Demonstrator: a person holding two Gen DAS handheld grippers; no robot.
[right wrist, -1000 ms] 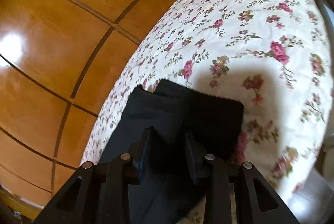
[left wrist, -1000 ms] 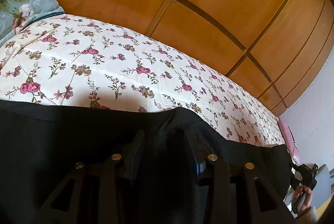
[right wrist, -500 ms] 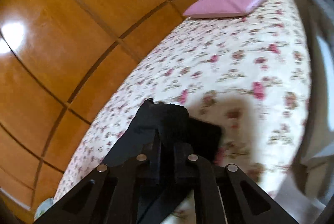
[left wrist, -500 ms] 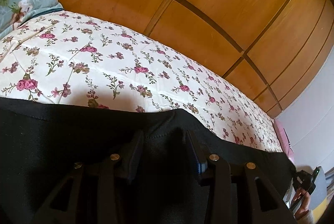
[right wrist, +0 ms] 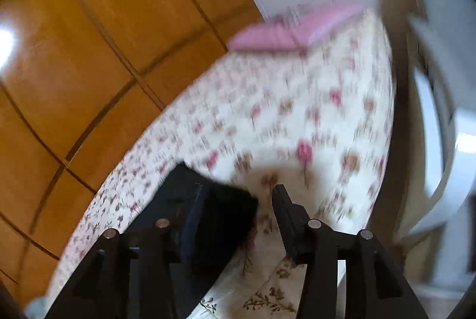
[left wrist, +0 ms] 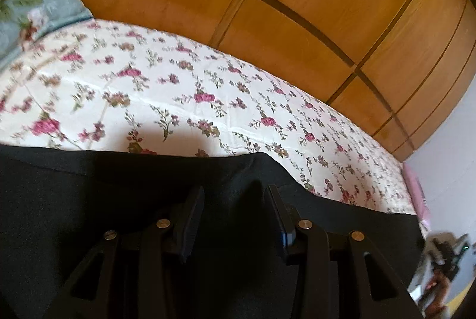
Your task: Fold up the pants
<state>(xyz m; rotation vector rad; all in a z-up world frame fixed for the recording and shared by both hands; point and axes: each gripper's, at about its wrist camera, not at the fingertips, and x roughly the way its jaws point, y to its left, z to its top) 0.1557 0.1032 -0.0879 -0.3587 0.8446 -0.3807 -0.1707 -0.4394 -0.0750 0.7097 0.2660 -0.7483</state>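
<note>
Between the right gripper (right wrist: 264, 197), whose jaws are opening with nothing pinched, and its left finger lies the black pants (right wrist: 208, 217) end; their length runs leftward across the floral bedspread (right wrist: 297, 116) toward the left gripper (left wrist: 235, 194), half-open over cloth.

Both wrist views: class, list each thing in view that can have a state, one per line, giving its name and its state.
Black pants: spread flat on the bed, partly folded.
Left gripper: jaws apart over the pants; whether they pinch the cloth is unclear.
Right gripper: jaws opening, the pants' corner between them, unpressed.
Floral bedspread: laid smooth.
Pink pillow: lying flat at the far end.
</note>
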